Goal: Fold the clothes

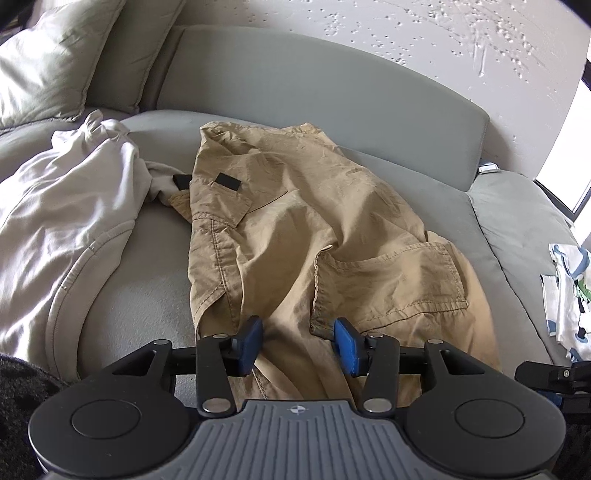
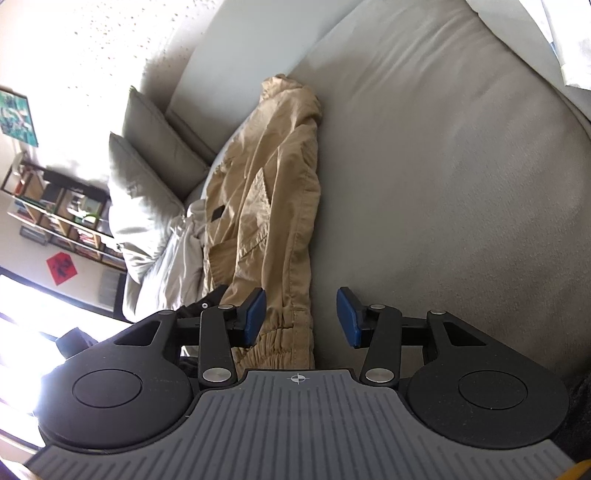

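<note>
A grey sofa (image 1: 280,88) carries everything here, its backrest curving across the top of the left wrist view below a white textured wall (image 1: 424,33). A pale cushion (image 1: 48,66) leans in the corner at about 10 o'clock, and a crumpled white garment (image 1: 62,206) spreads over the seat at 9 o'clock, one sleeve end touching the left edge of the tan cargo trousers (image 1: 295,221). At 3 o'clock, well apart from the trousers, a white printed cloth (image 1: 569,291) with blue and green marks lies on the neighbouring seat. The right wrist view, rolled sideways, adds a shelf (image 2: 55,214) of books, a green picture (image 2: 18,118) and a red paper square (image 2: 61,267) on the far wall at 9 o'clock. The trousers lie in the middle of the seat, wrinkled and loosely doubled lengthwise, with a flapped side pocket showing two black fastening patches (image 1: 227,182) towards 11 o'clock and a stitched patch pocket (image 1: 391,280) towards 4 o'clock; an elastic, gathered hem lies at the near end in the right view. The left tool (image 1: 299,341) stands open over the near end of the trousers, blue pads either side of the cloth without pinching it. The right tool (image 2: 301,319) is likewise open, the hem's edge between its pads and bare sofa under the right one.
</note>
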